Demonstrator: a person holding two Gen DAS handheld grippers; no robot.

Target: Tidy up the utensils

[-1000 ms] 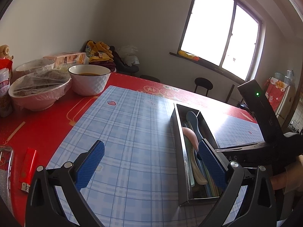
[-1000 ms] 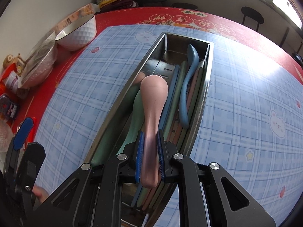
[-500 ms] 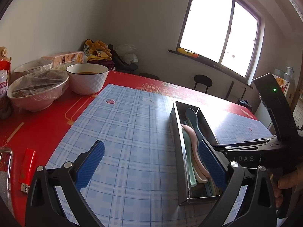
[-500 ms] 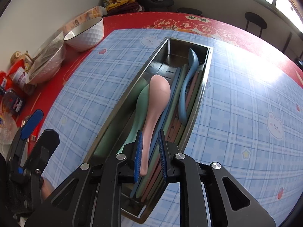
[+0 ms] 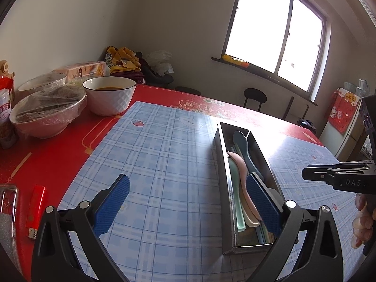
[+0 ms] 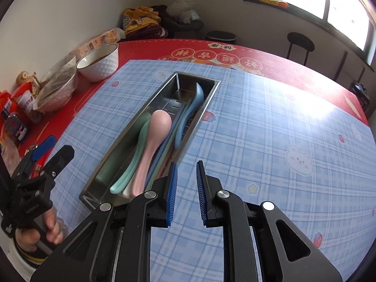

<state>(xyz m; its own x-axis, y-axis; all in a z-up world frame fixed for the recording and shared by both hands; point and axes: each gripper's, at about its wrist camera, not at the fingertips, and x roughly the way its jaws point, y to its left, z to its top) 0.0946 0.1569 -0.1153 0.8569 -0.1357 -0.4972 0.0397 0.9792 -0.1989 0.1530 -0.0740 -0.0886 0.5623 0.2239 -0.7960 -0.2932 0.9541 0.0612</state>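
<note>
A long steel tray [image 6: 127, 136] lies on the blue checked mat [image 6: 270, 141]. In it a pink spoon [image 6: 156, 136] rests on top of a mint green spoon [image 6: 138, 150], a blue spoon [image 6: 191, 108] and other pastel utensils. My right gripper [image 6: 186, 188] hovers just off the tray's near right corner, its blue pads a little apart with nothing between them. My left gripper [image 5: 188, 202] stands wide open low over the mat, its right pad in front of the tray [image 5: 222, 164]. From the left wrist the right gripper [image 5: 307, 174] shows at the right edge.
On the red tablecloth at the left stand a white bowl of broth [image 5: 109, 97] and a film-covered bowl [image 5: 47, 115]. A red lighter [image 5: 35, 209], snack packets [image 6: 21, 103] and a tissue box [image 5: 82, 70] lie nearby. A hand [image 6: 47, 230] holds the left gripper [image 6: 50, 152].
The right gripper let go of the pink spoon, which now lies in the tray. It then drew back and rose off to the tray's right. The left gripper stayed put.
</note>
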